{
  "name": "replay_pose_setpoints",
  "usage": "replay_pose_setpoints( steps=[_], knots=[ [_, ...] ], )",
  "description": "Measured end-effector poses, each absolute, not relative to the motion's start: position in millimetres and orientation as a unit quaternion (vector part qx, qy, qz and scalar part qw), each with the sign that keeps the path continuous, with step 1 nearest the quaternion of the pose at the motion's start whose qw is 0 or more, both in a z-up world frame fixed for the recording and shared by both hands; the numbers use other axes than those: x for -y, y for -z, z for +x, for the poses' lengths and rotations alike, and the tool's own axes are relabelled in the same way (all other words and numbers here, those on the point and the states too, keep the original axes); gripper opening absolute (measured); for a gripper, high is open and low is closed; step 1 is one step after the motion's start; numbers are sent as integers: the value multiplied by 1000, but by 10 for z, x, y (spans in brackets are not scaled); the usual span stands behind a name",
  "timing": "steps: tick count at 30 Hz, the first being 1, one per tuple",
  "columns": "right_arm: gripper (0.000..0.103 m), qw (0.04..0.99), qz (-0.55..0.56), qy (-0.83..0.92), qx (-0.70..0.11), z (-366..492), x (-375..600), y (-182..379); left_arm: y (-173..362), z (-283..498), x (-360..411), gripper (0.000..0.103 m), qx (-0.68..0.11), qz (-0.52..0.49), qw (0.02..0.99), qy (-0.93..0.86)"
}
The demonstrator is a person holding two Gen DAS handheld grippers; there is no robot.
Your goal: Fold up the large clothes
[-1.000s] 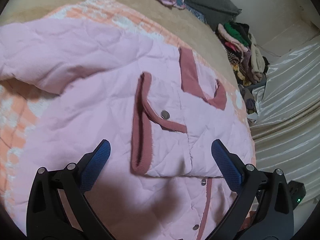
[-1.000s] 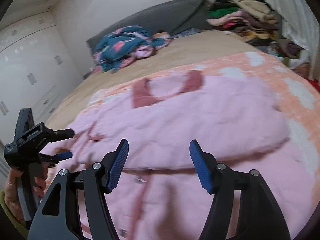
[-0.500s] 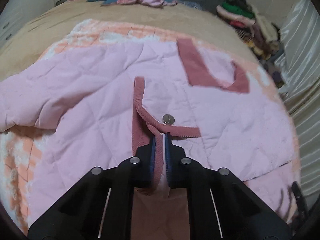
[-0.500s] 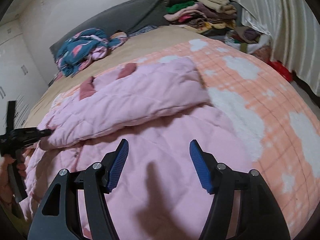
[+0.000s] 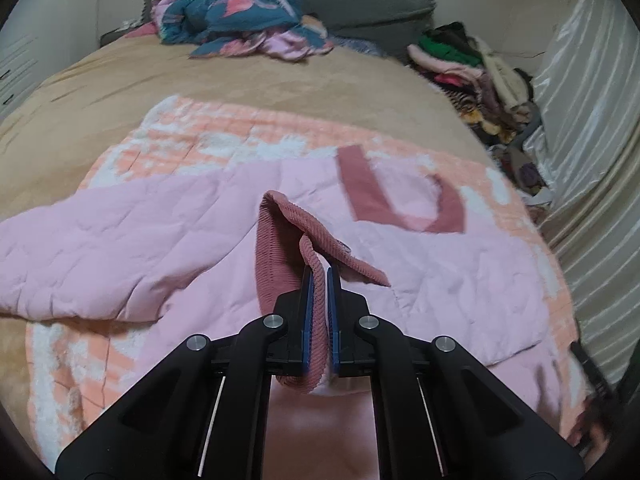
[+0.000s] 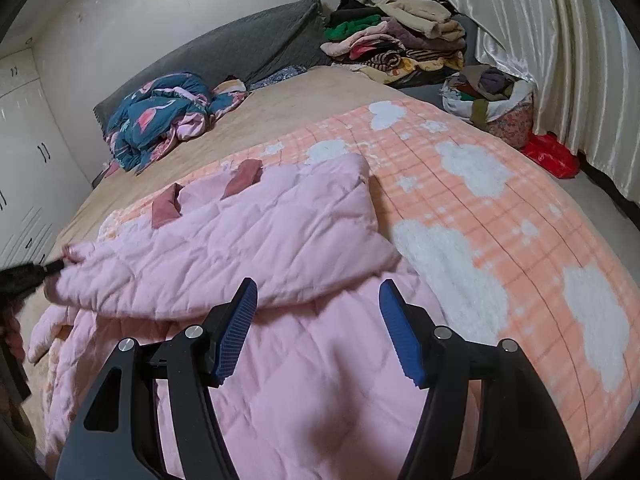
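Closest to me, my left gripper (image 5: 319,312) is clamped on the ribbed, dusty-rose cuff (image 5: 288,236) of the pink quilted jacket (image 5: 440,280), with the cuff raised off the body of the garment and a snap button just visible beside the fold. My right gripper (image 6: 318,330) hangs with its jaws apart and nothing between them, hovering over the near, lower part of the jacket (image 6: 320,380).

The jacket lies spread on an orange-and-white cloud-print blanket (image 6: 500,208) on the bed, one sleeve (image 6: 240,248) laid across the chest and the rose collar (image 5: 400,204) toward the far side. Beyond it I see bare tan bedding, a rumpled teal floral garment (image 6: 160,120), a grey pillow (image 6: 248,48), and a stack of clothes (image 6: 400,36) by the curtain.

I judge this as the sleeve-folding step: the cuff is in hand but not yet laid. Next I would carry it across the front so the sleeve lies flat and straight, then let go; the right gripper should pin or take the hem so the body does not drag along.
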State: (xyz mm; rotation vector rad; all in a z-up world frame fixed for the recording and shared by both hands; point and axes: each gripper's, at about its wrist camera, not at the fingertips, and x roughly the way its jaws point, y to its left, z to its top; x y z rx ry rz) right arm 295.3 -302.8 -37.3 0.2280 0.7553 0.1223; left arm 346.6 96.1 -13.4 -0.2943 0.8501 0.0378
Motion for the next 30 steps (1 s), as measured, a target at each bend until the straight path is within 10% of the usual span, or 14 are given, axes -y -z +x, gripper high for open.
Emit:
replay_pose_setpoints(
  steps=[20,30],
  knots=[
    [65,882,33,-54,-467,3824,2467,1031,702,3493,-864,4,-466,-88,879,-43],
    [73,890,41,-69,-449,3617,2384,817,607,3361,-819,33,-458,-83,884,-39]
  ],
)
